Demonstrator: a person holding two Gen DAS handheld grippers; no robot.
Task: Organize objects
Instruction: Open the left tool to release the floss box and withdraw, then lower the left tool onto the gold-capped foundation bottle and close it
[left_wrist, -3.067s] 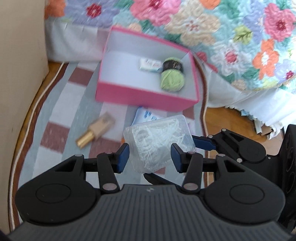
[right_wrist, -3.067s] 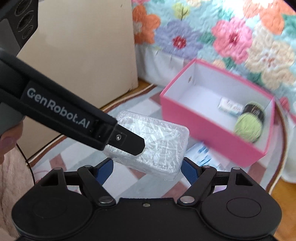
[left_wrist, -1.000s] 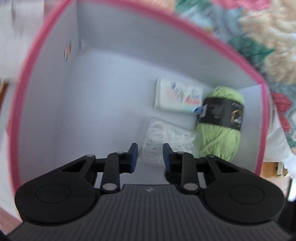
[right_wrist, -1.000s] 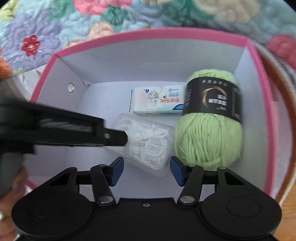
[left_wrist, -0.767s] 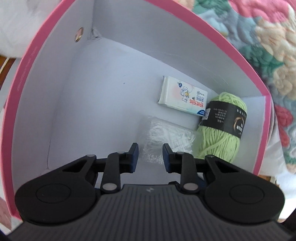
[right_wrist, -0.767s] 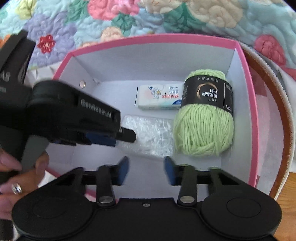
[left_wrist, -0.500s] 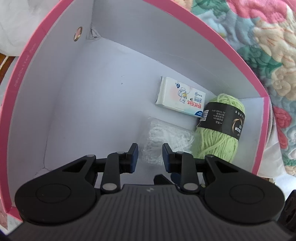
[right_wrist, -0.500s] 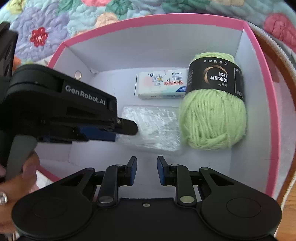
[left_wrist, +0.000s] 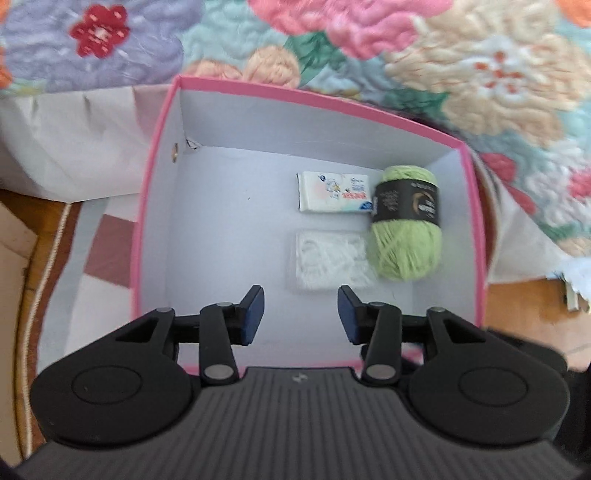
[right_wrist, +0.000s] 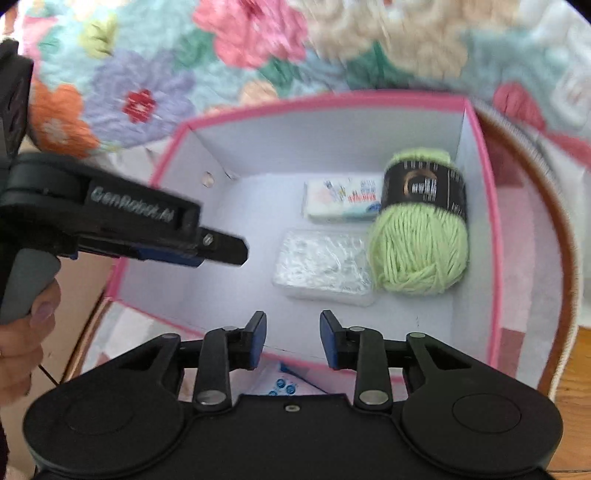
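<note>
An open pink box (left_wrist: 314, 125) with white walls holds three things. A clear plastic case of white pieces (left_wrist: 330, 262) lies on its floor, beside a green yarn ball with a black band (left_wrist: 406, 229) and in front of a white tissue pack (left_wrist: 334, 192). My left gripper (left_wrist: 301, 314) hovers above the box's near side, its jaws opening with nothing between them. The right wrist view shows the same box (right_wrist: 332, 136), case (right_wrist: 323, 271), yarn (right_wrist: 421, 243) and tissue pack (right_wrist: 341, 201). My right gripper (right_wrist: 291, 339) is over the near rim, jaws opening and empty. The left gripper (right_wrist: 236, 254) reaches in from the left.
A floral quilt (left_wrist: 461, 55) hangs behind the box. The box stands on a striped rug (left_wrist: 107, 254) over wooden floor (left_wrist: 524, 306). A blue-and-white packet (right_wrist: 284, 384) lies on the rug under my right gripper. A person's hand (right_wrist: 22, 343) holds the left gripper's handle.
The clear case, carried by both grippers three seconds ago, now lies in the box. Both grippers have lifted back from it and their jaws stand wider than half a second ago.
</note>
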